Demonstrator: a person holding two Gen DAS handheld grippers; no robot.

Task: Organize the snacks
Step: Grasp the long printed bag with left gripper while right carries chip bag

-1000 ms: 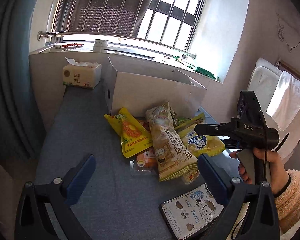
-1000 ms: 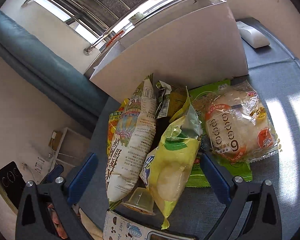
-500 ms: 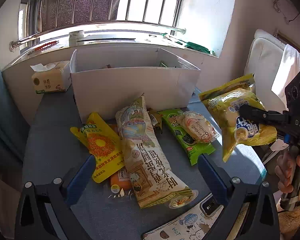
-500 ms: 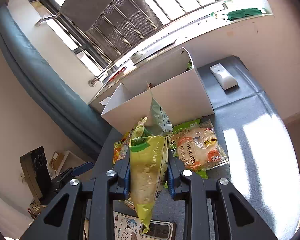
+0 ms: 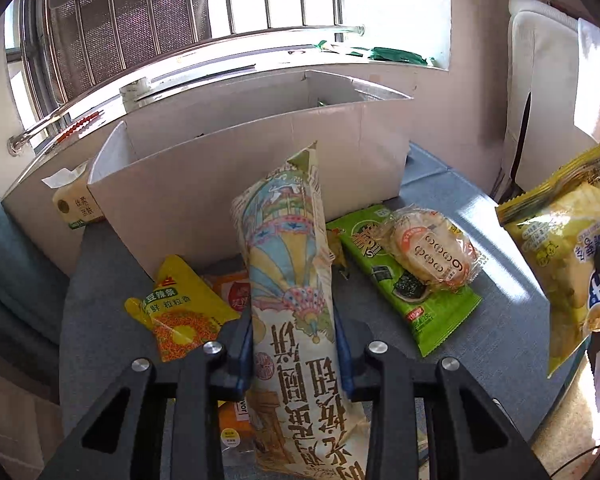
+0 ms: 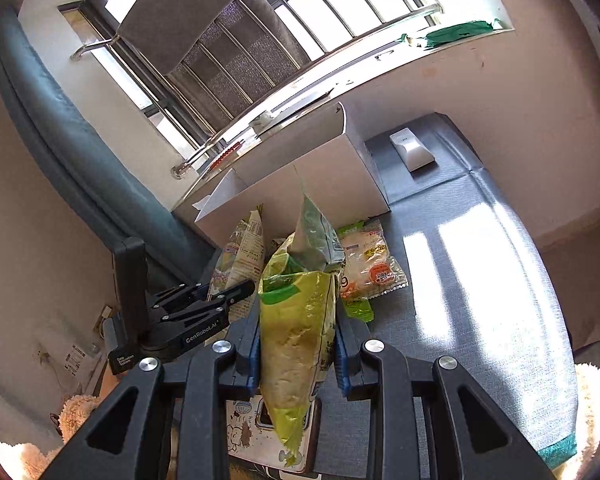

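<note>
My left gripper [image 5: 294, 354] is shut on a long cream biscuit bag with a balloon print [image 5: 292, 280], its top leaning at the white cardboard box [image 5: 228, 184]. My right gripper [image 6: 296, 350] is shut on a yellow-green snack bag [image 6: 300, 320], held above the table; this bag shows at the right in the left wrist view [image 5: 568, 256]. On the grey table [image 5: 500, 320] lie a yellow pouch [image 5: 176, 308], an orange packet [image 5: 236, 292], a green seaweed pack [image 5: 404, 284] and a clear-wrapped round cake [image 5: 432, 248].
A tissue box [image 5: 74, 204] stands left of the cardboard box. A white remote [image 6: 412, 150] lies at the far right of the table. A phone in a cartoon case [image 6: 252, 436] lies at the near edge. A white chair [image 5: 548, 92] stands at the right.
My left gripper has moved in and closed on the long biscuit bag. My right gripper has kept its hold on the yellow-green bag and raised it further.
</note>
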